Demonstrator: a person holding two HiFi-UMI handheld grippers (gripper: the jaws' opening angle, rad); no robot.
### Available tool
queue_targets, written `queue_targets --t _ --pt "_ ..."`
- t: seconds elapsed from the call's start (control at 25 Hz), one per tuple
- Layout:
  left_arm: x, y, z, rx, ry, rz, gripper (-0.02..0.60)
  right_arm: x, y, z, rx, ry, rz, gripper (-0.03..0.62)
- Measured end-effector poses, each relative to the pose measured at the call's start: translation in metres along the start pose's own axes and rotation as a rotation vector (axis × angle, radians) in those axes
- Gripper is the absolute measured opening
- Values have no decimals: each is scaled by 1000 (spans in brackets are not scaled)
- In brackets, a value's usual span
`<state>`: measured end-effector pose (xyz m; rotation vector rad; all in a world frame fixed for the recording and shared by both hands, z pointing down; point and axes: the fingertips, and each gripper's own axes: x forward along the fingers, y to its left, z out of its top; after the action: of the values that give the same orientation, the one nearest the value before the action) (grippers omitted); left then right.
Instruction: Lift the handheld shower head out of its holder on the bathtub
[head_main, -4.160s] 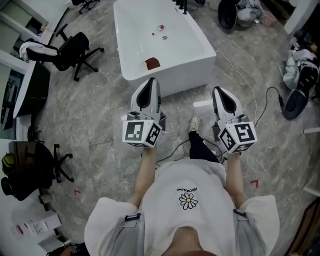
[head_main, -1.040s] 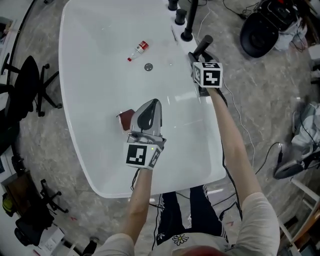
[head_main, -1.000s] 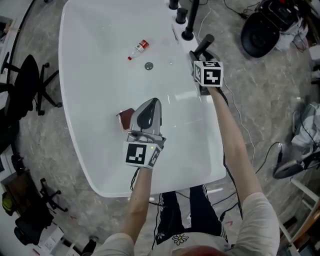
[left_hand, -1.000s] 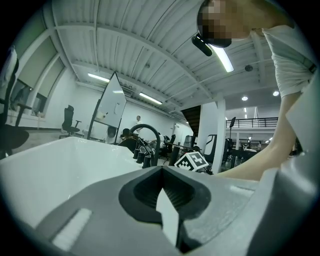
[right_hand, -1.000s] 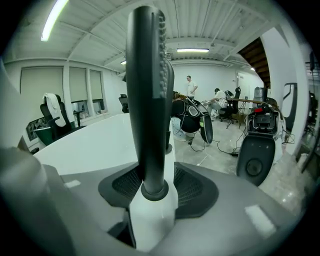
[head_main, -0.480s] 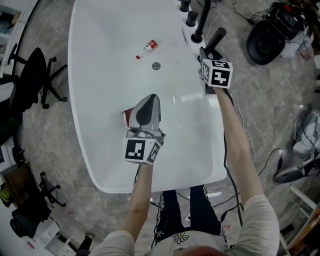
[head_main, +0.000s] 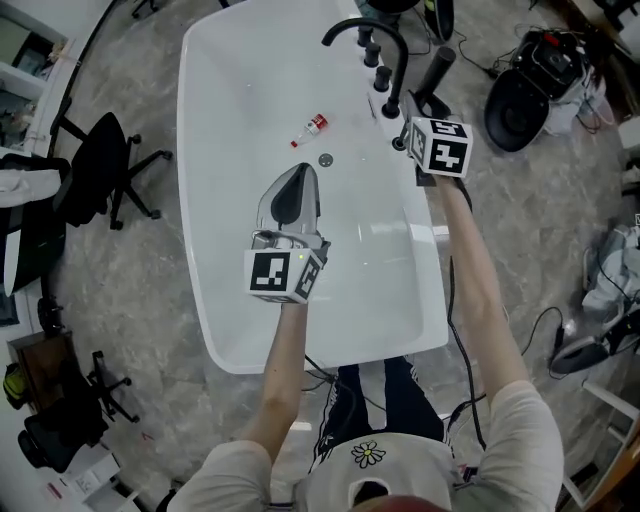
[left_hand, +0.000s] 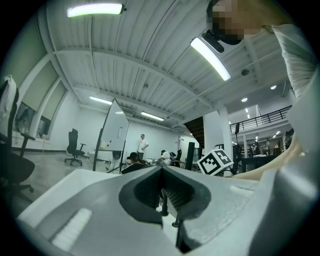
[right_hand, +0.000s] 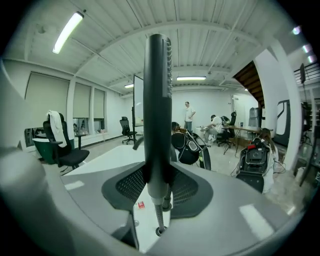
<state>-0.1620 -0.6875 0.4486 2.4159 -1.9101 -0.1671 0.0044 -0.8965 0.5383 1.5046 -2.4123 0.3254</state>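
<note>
floor (head_main: 130, 330): grey marbled | office chairs (head_main: 105, 170): black | ceiling (left_hand: 150, 60): ribbed white, strip lights (left_hand: 95, 9) lit | walls (right_hand: 210, 107): white

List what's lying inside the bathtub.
A small red-capped bottle lies on the bathtub floor, near the round drain. The left hand-held gripper hangs over the middle and covers the floor beneath it, so anything there is unseen.
</note>
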Motion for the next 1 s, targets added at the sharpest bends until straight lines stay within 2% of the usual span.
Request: queue_targets --t 0.32,0.52,0.72,1.0 --pt "-34 -39 139 71 -81 -29 0 -125 53 142 -40 -178 28 152" --pt "-72 -68 196 97 -134 -68 0 -232 90 206 -55 -299 45 152" --pt "-110 -89 222 53 -166 -48 0 -324 127 216 -64 -358 79 152" --pt "-141 -117 242 100 -179 -61 0 -410 168 184 -54 -417 100 152"
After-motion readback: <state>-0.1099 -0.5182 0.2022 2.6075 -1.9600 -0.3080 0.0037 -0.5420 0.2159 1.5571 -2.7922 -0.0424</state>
